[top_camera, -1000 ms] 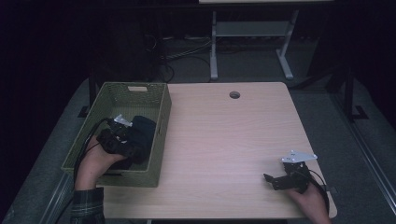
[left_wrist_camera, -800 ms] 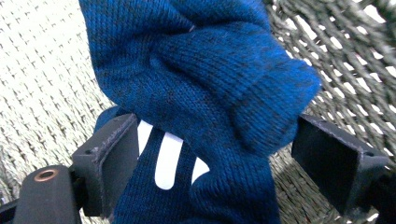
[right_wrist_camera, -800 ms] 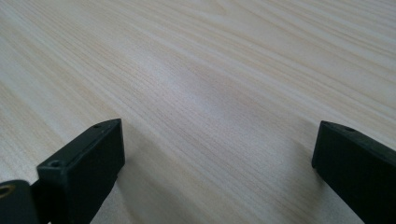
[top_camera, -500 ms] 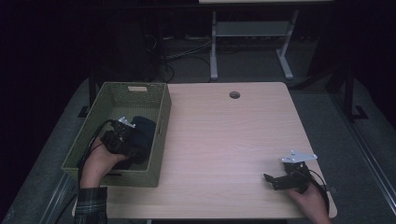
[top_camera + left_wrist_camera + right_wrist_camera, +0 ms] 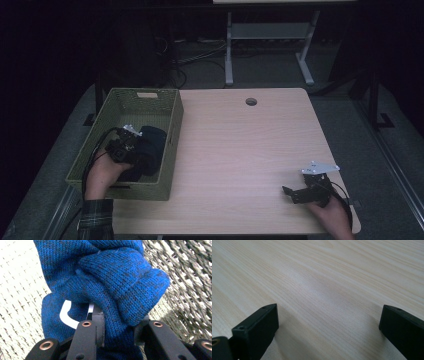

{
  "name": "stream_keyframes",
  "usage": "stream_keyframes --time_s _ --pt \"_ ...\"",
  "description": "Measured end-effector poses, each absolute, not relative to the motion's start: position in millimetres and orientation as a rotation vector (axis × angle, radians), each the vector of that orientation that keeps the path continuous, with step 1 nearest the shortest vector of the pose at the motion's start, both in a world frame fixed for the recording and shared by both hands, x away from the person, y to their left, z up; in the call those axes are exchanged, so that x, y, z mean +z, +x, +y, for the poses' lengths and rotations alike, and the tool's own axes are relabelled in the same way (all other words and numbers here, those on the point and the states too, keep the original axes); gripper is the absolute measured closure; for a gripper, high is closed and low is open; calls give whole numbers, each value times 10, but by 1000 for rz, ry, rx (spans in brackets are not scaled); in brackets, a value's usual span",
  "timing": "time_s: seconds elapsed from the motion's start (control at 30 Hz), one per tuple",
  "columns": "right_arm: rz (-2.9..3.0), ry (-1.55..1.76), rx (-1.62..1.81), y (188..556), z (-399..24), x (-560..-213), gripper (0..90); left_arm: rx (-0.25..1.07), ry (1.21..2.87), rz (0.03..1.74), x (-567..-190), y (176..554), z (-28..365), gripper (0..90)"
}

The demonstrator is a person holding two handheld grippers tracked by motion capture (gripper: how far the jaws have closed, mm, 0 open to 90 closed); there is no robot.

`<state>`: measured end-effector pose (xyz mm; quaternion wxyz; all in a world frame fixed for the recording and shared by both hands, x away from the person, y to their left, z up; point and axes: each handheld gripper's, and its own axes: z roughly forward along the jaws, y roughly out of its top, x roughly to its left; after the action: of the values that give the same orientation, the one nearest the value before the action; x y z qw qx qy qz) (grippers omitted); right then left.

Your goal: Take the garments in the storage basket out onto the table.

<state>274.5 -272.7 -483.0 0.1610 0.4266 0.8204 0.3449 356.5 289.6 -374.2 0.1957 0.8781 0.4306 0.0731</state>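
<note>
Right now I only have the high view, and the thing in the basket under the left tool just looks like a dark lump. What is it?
Observer: A blue knitted garment, folded over on itself, lying in the woven basket.
Operator: Has the left tool got hold of it?
Observer: Yes. The left tool has just been closing, and its jaws now pinch a fold of the knit between them.
Operator: Anything else on the fabric?
Observer: A white tag pokes out just beside the jaw on the left of that view.
Operator: And the right tool?
Observer: The right tool stands open, with bare wooden table between its jaws.
</note>
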Motion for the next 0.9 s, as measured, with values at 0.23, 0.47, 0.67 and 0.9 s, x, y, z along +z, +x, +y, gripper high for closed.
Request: stream_keyframes --time_s 0.23,0.47,0.67,0.9 --pt "2343 1218 984 2745 -2728 -4830 22 170 2421 1223 -3677 3586 2956 709" --pt "2343 1217 985 2746 -2728 -4830 22 156 2429 1204 -3576 3587 2965 715" --pt "2343 1224 983 2743 -2726 -4829 22 163 2416 1201 -3411 3575 2975 732" --pt "2343 1222 983 2744 -2726 -4829 22 171 2400 1192 -3199 3554 3005 742"
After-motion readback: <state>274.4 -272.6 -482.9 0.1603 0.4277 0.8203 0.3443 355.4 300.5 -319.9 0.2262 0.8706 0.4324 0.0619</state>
